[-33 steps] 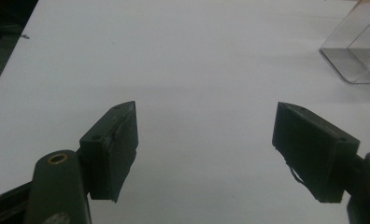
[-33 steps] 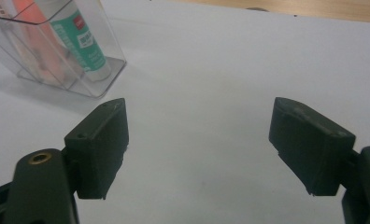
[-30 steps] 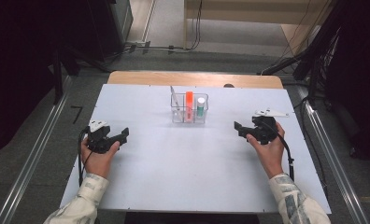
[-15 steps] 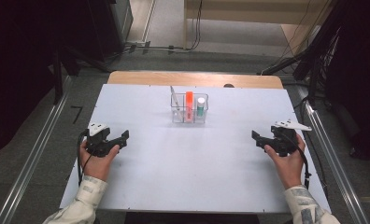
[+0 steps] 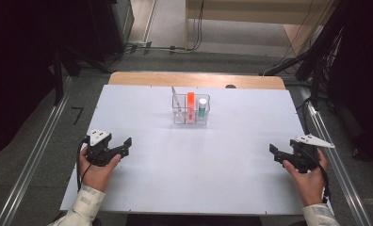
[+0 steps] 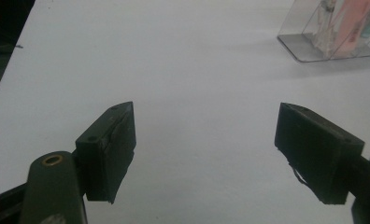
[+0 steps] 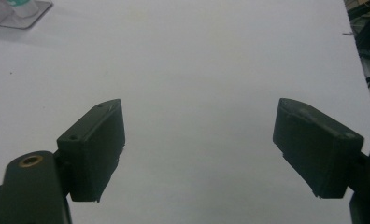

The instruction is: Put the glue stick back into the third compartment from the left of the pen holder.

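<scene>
A clear plastic holder (image 5: 190, 109) stands at the far middle of the white table (image 5: 198, 179). It holds an orange tube (image 5: 190, 103), a small bottle with a white cap (image 5: 202, 107) and a thin clear item (image 5: 176, 101). My left gripper (image 5: 125, 146) rests at the table's left, open, with nothing between its jaws. My right gripper (image 5: 275, 154) sits open and empty near the right edge. In the left gripper view the left gripper (image 6: 204, 154) is spread wide over bare table, with the holder (image 6: 328, 32) at the upper right. In the right gripper view the right gripper (image 7: 199, 154) is equally wide, with the holder's corner (image 7: 15, 11) at the upper left.
A wooden strip (image 5: 194, 79) borders the table's far edge. Metal rails (image 5: 34, 160) run along the floor on both sides. Cables (image 5: 175, 47) lie on the floor beyond the table, and dark equipment stands at the far left and right.
My right gripper has moved right and back toward the near edge, away from the holder. The left gripper has barely shifted. Both stay open.
</scene>
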The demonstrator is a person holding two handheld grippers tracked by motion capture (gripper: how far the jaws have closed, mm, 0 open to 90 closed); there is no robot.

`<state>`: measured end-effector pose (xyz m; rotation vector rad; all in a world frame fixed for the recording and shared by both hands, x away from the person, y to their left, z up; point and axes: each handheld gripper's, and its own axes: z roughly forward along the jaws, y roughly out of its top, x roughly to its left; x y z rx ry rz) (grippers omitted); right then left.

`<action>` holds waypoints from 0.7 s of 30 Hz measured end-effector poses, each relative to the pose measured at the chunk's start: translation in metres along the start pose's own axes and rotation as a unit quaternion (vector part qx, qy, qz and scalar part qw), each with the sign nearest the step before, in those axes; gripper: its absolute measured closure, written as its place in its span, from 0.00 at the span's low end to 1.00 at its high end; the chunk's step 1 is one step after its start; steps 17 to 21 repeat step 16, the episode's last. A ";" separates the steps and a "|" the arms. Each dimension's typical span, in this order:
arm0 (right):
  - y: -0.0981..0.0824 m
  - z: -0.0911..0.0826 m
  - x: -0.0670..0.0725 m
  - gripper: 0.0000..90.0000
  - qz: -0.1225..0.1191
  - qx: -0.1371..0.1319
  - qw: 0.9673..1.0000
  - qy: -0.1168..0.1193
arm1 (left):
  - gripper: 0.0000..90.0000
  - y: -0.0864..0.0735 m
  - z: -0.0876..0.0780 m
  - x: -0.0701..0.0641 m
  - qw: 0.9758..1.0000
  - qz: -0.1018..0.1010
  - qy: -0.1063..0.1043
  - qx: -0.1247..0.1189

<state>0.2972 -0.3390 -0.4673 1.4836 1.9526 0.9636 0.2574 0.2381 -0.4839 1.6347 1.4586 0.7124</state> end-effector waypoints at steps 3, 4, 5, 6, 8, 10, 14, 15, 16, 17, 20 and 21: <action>-0.004 -0.004 -0.003 0.17 0.002 0.003 1.000 -0.004 | 0.23 -0.002 -0.006 -0.001 1.000 0.003 -0.001 -0.003; -0.005 -0.004 -0.005 0.17 0.003 0.004 1.000 -0.005 | 0.23 -0.003 -0.008 -0.001 1.000 0.004 -0.002 -0.003; -0.006 -0.005 -0.006 0.17 0.002 0.005 1.000 -0.007 | 0.23 -0.003 -0.009 -0.001 1.000 0.004 -0.004 -0.003; -0.007 -0.006 -0.006 0.17 0.005 0.006 1.000 -0.008 | 0.23 -0.004 -0.010 -0.001 1.000 0.004 -0.004 -0.002; -0.008 -0.008 -0.007 0.17 0.005 0.004 1.000 -0.009 | 0.22 -0.004 -0.011 -0.002 1.000 0.004 -0.006 -0.001; -0.009 -0.010 -0.009 0.17 0.008 0.003 1.000 -0.012 | 0.22 -0.005 -0.012 -0.002 1.000 0.010 -0.004 -0.001; -0.013 -0.013 -0.013 0.17 0.014 0.003 1.000 -0.017 | 0.21 -0.005 -0.007 -0.001 1.000 0.012 -0.001 0.004; -0.013 -0.014 -0.014 0.17 0.015 0.002 1.000 -0.017 | 0.21 -0.005 -0.005 0.000 1.000 0.011 0.000 0.007; -0.014 -0.014 -0.014 0.17 0.016 0.001 1.000 -0.018 | 0.21 -0.006 -0.003 0.001 1.000 0.011 0.002 0.010; -0.014 -0.014 -0.014 0.17 0.016 0.001 1.000 -0.018 | 0.21 -0.006 -0.003 0.001 1.000 0.011 0.002 0.010; -0.014 -0.014 -0.014 0.17 0.016 0.001 1.000 -0.018 | 0.21 -0.006 -0.003 0.001 1.000 0.011 0.002 0.010; -0.014 -0.014 -0.014 0.17 0.016 0.001 1.000 -0.018 | 0.21 -0.006 -0.003 0.001 1.000 0.011 0.002 0.010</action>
